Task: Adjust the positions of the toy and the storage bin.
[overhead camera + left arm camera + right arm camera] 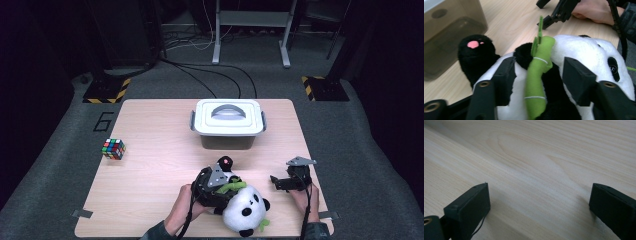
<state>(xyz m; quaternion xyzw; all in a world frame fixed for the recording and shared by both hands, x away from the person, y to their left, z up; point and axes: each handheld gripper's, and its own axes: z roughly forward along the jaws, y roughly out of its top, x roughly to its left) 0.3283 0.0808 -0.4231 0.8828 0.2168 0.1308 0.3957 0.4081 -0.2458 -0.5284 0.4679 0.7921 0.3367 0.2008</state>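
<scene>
Two black jaws of my left gripper point(537, 75) pressed into the plush panda point(584, 55), one on each side of its belly, with the green bamboo stalk point(537, 75) it hugs running up between them. They had clenched on the toy's middle; the fur bulged around the pads, so I took it for a true grasp, though how deep the pads had bitten I could not quite tell under the fur. The panda lay near the front edge of the table point(150, 150), head toward me and to the right in the high view, one black foot with a pink sole point(473, 44) pointing at the box. My right gripper point(286, 183) rested just beside it, released, jaws wide over bare wood, touching nothing.

Farther off stood the lidded grey box point(228, 122), closed with its handle down, and well apart to the left the colour cube point(113, 148).

I judged the step to be the pickup, grip just made. Next came a lift straight up without the soft body slipping out, and the lid needed opening by my free hand if the box was the goal.
</scene>
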